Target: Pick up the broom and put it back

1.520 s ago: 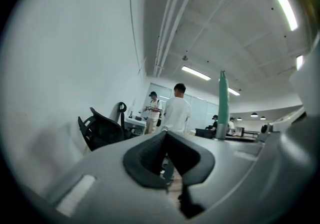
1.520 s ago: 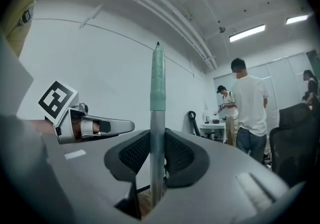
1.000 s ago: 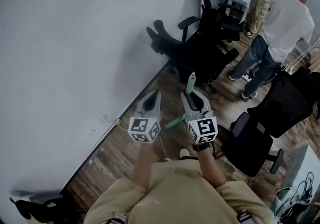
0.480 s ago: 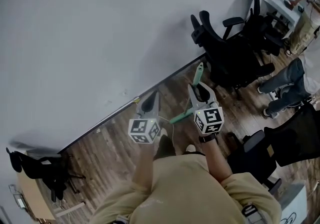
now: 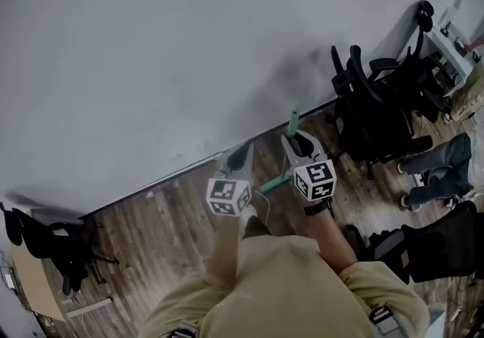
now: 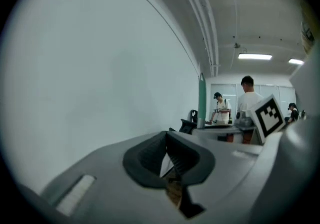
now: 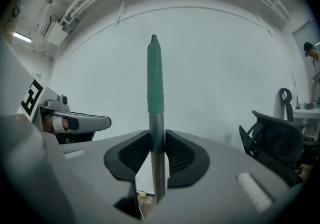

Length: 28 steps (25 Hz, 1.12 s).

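Right gripper [image 5: 296, 140] [image 7: 157, 148]: clenched on the broom [image 5: 272, 184] [image 7: 155, 82]. Both pads press the grey shaft [image 7: 158, 168] from either side, just below the point where the green grip [image 7: 154, 75] begins.

Broom orientation, right gripper view: long axis upright and square across the jaws. The green grip end points up with its rounded tip topmost, and the bare grey shaft runs down through the jaws and out of sight below. The brush end shows in no view.

Head view: the broom is held out in front of the person's chest. The shaft slants from low between the two grippers up through the right one. The green tip [image 5: 293, 119] pokes out past the jaws towards the white wall [image 5: 151, 64]. The lower shaft passes above the wooden floor [image 5: 166, 215].

Left gripper [image 5: 243, 151] [image 6: 167, 153]: pads meet at their tips with nothing between them. It is just beside the right gripper, clear of the broom, and also aimed at the wall. From its own view the green grip [image 6: 202, 100] stands as a vertical bar off to the right.

Surroundings: black office chairs [image 5: 370, 110] against the wall on the right, with a person's legs [image 5: 435, 166] beyond them.
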### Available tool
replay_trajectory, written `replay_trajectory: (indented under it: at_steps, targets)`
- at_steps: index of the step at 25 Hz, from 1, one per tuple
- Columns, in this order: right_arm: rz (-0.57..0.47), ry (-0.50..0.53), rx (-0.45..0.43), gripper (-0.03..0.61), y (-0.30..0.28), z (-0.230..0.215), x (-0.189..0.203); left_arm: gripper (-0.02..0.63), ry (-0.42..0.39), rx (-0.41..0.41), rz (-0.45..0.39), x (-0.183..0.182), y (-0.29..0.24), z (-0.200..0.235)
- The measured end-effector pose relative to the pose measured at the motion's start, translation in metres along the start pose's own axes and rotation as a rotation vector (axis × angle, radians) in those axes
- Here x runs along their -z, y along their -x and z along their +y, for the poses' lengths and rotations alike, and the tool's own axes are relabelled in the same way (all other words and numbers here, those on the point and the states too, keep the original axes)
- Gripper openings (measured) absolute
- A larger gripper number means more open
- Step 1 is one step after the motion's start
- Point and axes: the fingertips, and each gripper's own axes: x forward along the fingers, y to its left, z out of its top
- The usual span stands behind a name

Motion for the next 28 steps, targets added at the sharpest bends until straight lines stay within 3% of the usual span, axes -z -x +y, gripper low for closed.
replay_trajectory:
  at_steps: [6,12,17,24,28]
  targets:
    - [0.093,0.015,0.001,0.092,-0.089,0.005,0.018,0.003,0.038,-0.017,0.012,0.013,-0.019,0.076]
    - [0.213,-0.01,0.032,0.091,-0.158,0.004,0.071,0.003,0.118,-0.049,0.052,0.051,-0.022,0.15]
    - [0.304,-0.032,0.021,0.092,-0.202,0.006,0.111,0.003,0.172,-0.073,0.112,0.083,-0.02,0.184]
    - [0.422,-0.058,-0.055,0.094,-0.262,0.017,0.181,0.003,0.221,-0.208,0.198,0.127,-0.028,0.252]
    - [0.505,-0.056,-0.106,0.094,-0.286,0.024,0.22,0.003,0.246,-0.226,0.254,0.155,-0.042,0.267]
